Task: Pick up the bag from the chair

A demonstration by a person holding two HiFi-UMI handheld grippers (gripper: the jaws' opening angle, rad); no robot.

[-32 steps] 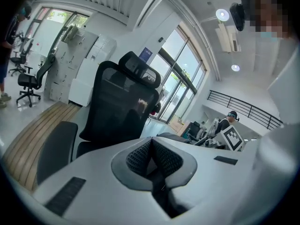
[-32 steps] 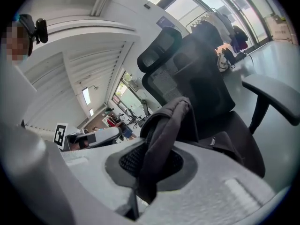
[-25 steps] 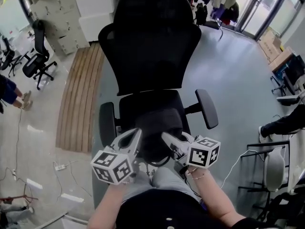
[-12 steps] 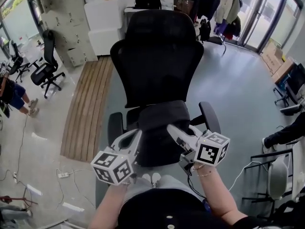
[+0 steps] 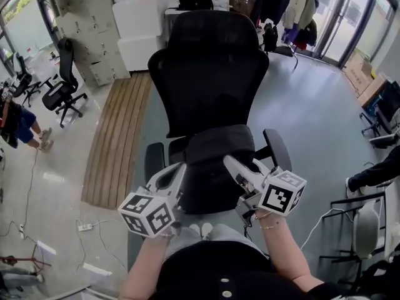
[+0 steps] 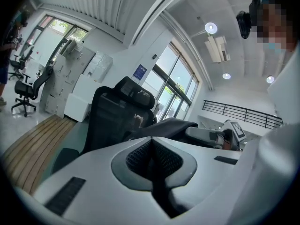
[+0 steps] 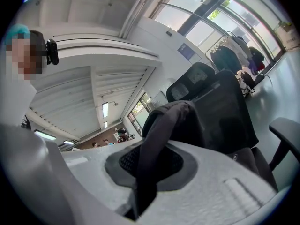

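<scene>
Now the bag (image 5: 215, 174) has risen off the chair (image 5: 209, 74) — right gripper (image 5: 232, 166) pinching it, left gripper (image 5: 177, 175) seemingly too.

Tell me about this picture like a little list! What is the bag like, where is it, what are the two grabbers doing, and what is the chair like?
bag: black, soft
where: held between the two grippers, in front of the chair, seemingly clear of its seat
left gripper: jaws closed on the bag's left edge
right gripper: jaws closed on a black strap of the bag
chair type: black office chair with armrests
nearby: wooden slatted strip beside the chair
</scene>
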